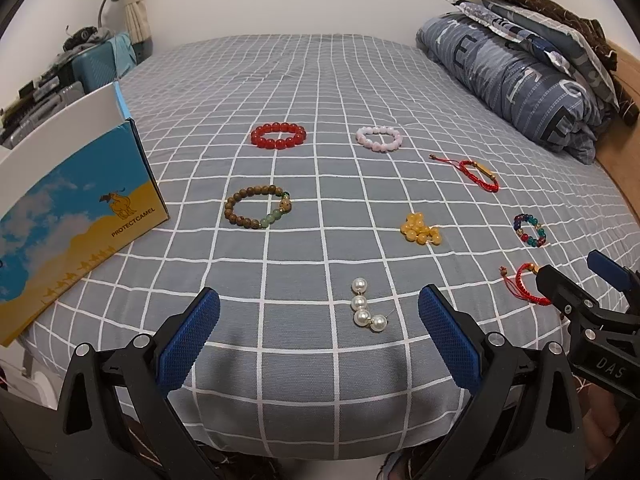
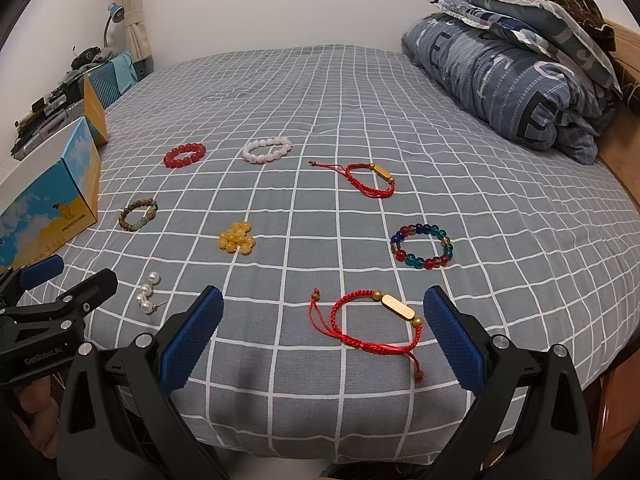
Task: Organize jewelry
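Several pieces of jewelry lie on a grey checked bedspread (image 1: 320, 80). My left gripper (image 1: 319, 336) is open, just short of a pearl piece (image 1: 366, 310). Beyond it lie a wooden bead bracelet (image 1: 258, 207), a red bead bracelet (image 1: 279, 135), a pink bead bracelet (image 1: 379, 138) and a yellow bead cluster (image 1: 420, 229). My right gripper (image 2: 323, 336) is open, its fingers either side of a red cord bracelet (image 2: 372, 320) with a gold bar. A multicolour bead bracelet (image 2: 422, 246) and a second red cord bracelet (image 2: 366, 178) lie farther off.
An open blue and yellow shoebox (image 1: 80, 216) sits at the bed's left edge, also in the right wrist view (image 2: 56, 208). A folded blue quilt and pillows (image 1: 520, 68) are piled at the far right. A cluttered shelf with a lamp (image 1: 72, 60) stands at the left.
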### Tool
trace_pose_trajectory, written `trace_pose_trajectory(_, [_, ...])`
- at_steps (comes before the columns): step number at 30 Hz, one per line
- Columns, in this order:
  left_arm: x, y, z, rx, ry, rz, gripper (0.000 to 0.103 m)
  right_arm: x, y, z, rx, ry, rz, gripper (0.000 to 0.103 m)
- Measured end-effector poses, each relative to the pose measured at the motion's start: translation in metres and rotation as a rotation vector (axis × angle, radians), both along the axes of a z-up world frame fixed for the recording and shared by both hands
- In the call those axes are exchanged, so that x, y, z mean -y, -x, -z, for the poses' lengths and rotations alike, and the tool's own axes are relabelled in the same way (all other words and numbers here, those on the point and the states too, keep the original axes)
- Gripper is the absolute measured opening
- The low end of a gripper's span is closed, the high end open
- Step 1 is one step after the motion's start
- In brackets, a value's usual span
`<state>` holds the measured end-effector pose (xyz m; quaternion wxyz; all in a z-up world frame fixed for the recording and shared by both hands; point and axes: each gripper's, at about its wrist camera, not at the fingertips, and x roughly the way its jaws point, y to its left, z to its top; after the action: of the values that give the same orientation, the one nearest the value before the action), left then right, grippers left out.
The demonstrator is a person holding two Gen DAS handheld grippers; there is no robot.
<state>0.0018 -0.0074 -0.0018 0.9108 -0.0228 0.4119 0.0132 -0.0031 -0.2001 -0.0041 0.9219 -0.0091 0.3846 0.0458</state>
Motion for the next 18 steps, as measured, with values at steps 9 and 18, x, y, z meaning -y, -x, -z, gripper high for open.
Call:
trace_pose_trajectory(9, [0.0022, 0.002, -0.0014, 0.018, -0.013, 0.008, 0.098, 0.0025, -0.0003, 0.0002, 0.002, 0.002, 0.004, 0.096])
trace_pose_trajectory(18, [0.001, 0.0029, -0.0047, 0.029, -0.021, -0.008, 0.098, 0.0031, -0.0003, -0.0002, 0.006, 0.001, 0.005, 0.096])
